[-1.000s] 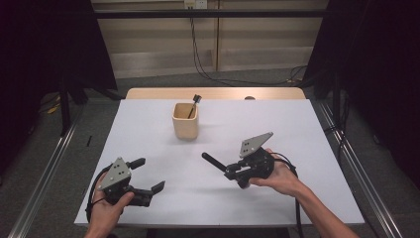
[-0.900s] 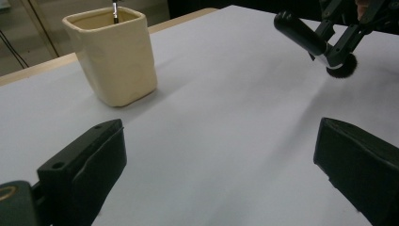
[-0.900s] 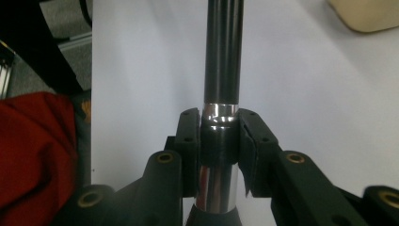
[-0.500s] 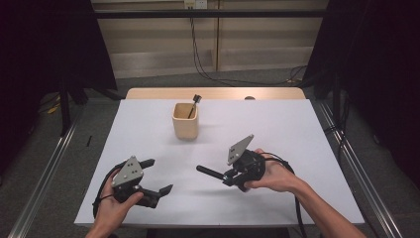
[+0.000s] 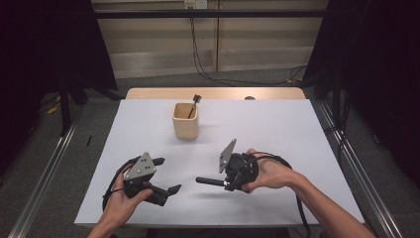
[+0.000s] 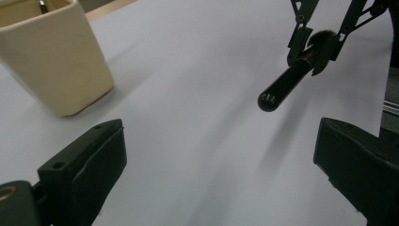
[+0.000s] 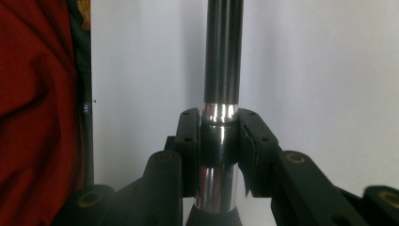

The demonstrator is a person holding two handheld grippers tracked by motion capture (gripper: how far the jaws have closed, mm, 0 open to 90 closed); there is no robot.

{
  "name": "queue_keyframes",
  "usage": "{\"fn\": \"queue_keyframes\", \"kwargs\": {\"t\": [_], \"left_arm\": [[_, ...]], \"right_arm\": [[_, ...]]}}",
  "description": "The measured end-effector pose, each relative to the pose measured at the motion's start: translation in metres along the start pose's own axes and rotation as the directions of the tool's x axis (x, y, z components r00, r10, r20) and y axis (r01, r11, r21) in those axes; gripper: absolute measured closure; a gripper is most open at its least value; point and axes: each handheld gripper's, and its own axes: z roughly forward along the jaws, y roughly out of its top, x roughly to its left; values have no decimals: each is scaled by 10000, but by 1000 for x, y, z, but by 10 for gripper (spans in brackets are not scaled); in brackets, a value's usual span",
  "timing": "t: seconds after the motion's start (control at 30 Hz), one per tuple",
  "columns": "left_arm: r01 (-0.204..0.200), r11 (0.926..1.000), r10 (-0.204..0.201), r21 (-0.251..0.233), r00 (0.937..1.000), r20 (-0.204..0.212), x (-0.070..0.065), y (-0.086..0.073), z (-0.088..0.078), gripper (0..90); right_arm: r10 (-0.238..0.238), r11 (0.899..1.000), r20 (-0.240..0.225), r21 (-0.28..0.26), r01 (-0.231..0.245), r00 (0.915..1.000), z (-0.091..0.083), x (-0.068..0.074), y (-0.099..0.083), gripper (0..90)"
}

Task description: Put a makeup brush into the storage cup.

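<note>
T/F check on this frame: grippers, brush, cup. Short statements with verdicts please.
1. The right gripper is shut on the black brush. True.
2. The left gripper holds the brush handle. False: its jaws stand open with nothing between them.
3. The beige cup lies tipped over. False: it stands upright on the white table.
4. A dark tool sticks out of the cup. True.
5. The brush handle points toward the left gripper. True.
</note>
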Motion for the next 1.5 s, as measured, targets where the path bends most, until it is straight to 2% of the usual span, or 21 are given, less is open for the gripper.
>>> {"fn": "queue_keyframes", "kwargs": {"t": [0.07, 0.17, 0.37, 0.43, 0.57, 0.7, 0.8, 0.87, 1.0, 1.07, 1.1, 1.13, 1.17, 1.2, 1.27, 1.3, 1.37, 1.43, 1.5], "left_arm": [[-88, 9999, 87, 78, 9999, 72, -1, 3, 2, 30], [-83, 9995, 70, 309, 9991, 418, -2, 7, 6, 34], [-310, 9978, 271, 585, 9974, 663, -2, 15, 13, 33], [-381, 9965, 320, 746, 9962, 814, -2, 16, 18, 35], [-612, 9881, 468, 1411, 9935, 1033, -1, 19, 29, 39], [-898, 9800, 690, 1776, 9904, 1202, -1, 24, 34, 46], [-1229, 9689, 903, 2148, 9837, 1553, -1, 26, 39, 49], [-1569, 9556, 1149, 2493, 9779, 1748, -1, 28, 43, 59], [-1907, 9369, 1402, 2930, 9728, 1846, -3, 31, 49, 66], [-2023, 9285, 1421, 3113, 9683, 2055, -4, 33, 51, 67], [-2107, 9219, 1420, 3252, 9646, 2224, -4, 34, 52, 90], [-2107, 9156, 1340, 3425, 9629, 2342, -5, 36, 53, 161], [-2104, 9138, 1373, 3474, 9650, 2234, -6, 38, 55, 166], [-2082, 9111, 1363, 3557, 9667, 2166, -6, 39, 56, 124], [-2285, 9092, 1568, 3481, 9623, 2222, -6, 41, 58, 124], [-2263, 9046, 1497, 3612, 9621, 2277, -6, 42, 59, 129], [-2030, 9008, 1100, 3840, 9619, 2504, -7, 42, 62, 142], [-2202, 8893, 1211, 4009, 9586, 2578, -8, 42, 65, 146], [-2167, 8820, 1027, 4184, 9551, 2781, -9, 42, 69, 153]], "right_arm": [[-15, 9999, -25, 110, 16, 10000, 0, -1, 2, 724], [-120, 9991, -98, 407, 123, 9999, 2, -1, 4, 724], [-269, 9959, -140, 862, 280, 9995, 5, -3, 7, 724], [-478, 9928, -128, 1092, 490, 9988, 6, -1, 9, 724], [-686, 9888, -187, 1318, 705, 9975, 7, 2, 13, 724], [-678, 9865, -213, 1478, 702, 9975, 8, 1, 15, 724], [-669, 9867, -241, 1468, 697, 9975, 9, -2, 15, 724], [-626, 9880, -261, 1400, 657, 9977, 10, -3, 14, 724], [-650, 9883, -321, 1359, 688, 9974, 10, -4, 15, 724], [-668, 9879, -301, 1379, 704, 9973, 11, -5, 15, 724], [-700, 9883, -298, 1338, 733, 9971, 11, -5, 15, 724], [-697, 9884, -304, 1334, 732, 9971, 11, -5, 15, 724], [-688, 9889, -318, 1297, 724, 9971, 11, -5, 15, 724], [-667, 9892, -358, 1286, 708, 9971, 11, -5, 15, 724], [-683, 9892, -383, 1275, 726, 9969, 11, -5, 16, 724], [-732, 9894, -416, 1229, 779, 9964, 11, -5, 16, 724], [-672, 9900, -438, 1209, 720, 9968, 11, -5, 17, 724], [-737, 9905, -441, 1132, 783, 9963, 11, -5, 17, 724], [-745, 9907, -453, 1110, 792, 9962, 11, -5, 17, 724]]}}
